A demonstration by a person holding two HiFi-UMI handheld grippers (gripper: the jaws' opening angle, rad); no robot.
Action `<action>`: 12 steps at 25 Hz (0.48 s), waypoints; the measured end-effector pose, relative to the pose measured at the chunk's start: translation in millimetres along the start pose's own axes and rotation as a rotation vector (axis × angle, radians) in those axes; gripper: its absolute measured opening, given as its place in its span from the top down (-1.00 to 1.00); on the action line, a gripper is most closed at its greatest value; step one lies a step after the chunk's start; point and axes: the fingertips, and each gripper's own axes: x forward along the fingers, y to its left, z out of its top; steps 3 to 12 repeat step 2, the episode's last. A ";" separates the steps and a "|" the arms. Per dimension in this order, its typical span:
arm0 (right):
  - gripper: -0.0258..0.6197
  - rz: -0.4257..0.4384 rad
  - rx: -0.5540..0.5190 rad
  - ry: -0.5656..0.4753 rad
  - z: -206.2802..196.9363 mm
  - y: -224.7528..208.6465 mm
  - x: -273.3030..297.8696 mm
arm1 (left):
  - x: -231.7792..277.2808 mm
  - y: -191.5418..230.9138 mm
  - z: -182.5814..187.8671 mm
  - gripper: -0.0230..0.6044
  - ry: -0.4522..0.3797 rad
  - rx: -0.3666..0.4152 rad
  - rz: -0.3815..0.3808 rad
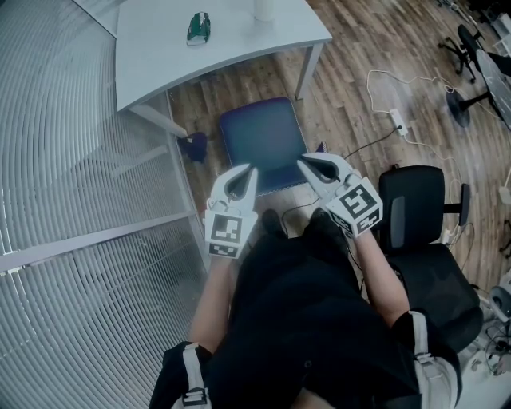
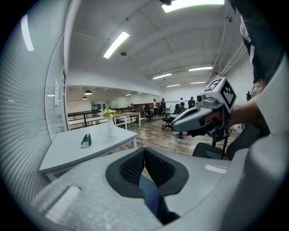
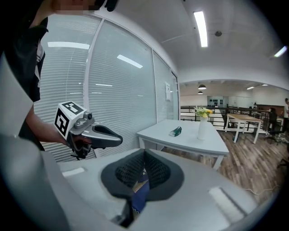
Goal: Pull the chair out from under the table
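Observation:
The chair point(image 1: 263, 140) is a dark blue padded seat standing on the wood floor just in front of the white table point(image 1: 215, 48), its far edge near the table's front edge. My left gripper point(image 1: 251, 168) hovers over the seat's near left edge, jaws shut with nothing in them. My right gripper point(image 1: 303, 162) hangs over the near right corner, also shut and empty. In the left gripper view the closed jaws point(image 2: 144, 151) show a strip of blue seat point(image 2: 150, 195) below them. The right gripper view shows the same, jaws point(image 3: 144, 155) closed over the seat point(image 3: 141, 196).
A green object point(image 1: 199, 28) and a white vase point(image 1: 264, 8) sit on the table. A glass wall with blinds point(image 1: 72, 176) runs along the left. A black office chair point(image 1: 423, 232) stands at right, with a power strip point(image 1: 397, 121) and cable on the floor.

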 end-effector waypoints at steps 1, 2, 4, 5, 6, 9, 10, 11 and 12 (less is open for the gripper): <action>0.92 0.000 -0.001 0.001 -0.6 -0.2 -0.9 | 0.1 -1.1 -0.2 0.89 0.000 -0.002 0.000; 0.92 -0.001 -0.001 0.001 -1.2 -0.4 -1.8 | 0.2 -2.2 -0.3 0.89 0.000 -0.004 0.001; 0.92 -0.001 -0.001 0.001 -1.2 -0.4 -1.8 | 0.2 -2.2 -0.3 0.89 0.000 -0.004 0.001; 0.92 -0.001 -0.001 0.001 -1.2 -0.4 -1.8 | 0.2 -2.2 -0.3 0.89 0.000 -0.004 0.001; 0.92 -0.001 -0.001 0.001 -1.2 -0.4 -1.8 | 0.2 -2.2 -0.3 0.89 0.000 -0.004 0.001; 0.92 -0.001 -0.001 0.001 -1.2 -0.4 -1.8 | 0.2 -2.2 -0.3 0.89 0.000 -0.004 0.001; 0.92 -0.001 -0.001 0.001 -1.2 -0.4 -1.8 | 0.2 -2.2 -0.3 0.89 0.000 -0.004 0.001; 0.92 -0.001 -0.001 0.001 -1.2 -0.4 -1.8 | 0.2 -2.2 -0.3 0.89 0.000 -0.004 0.001; 0.92 -0.001 -0.001 0.001 -1.2 -0.4 -1.8 | 0.2 -2.2 -0.3 0.89 0.000 -0.004 0.001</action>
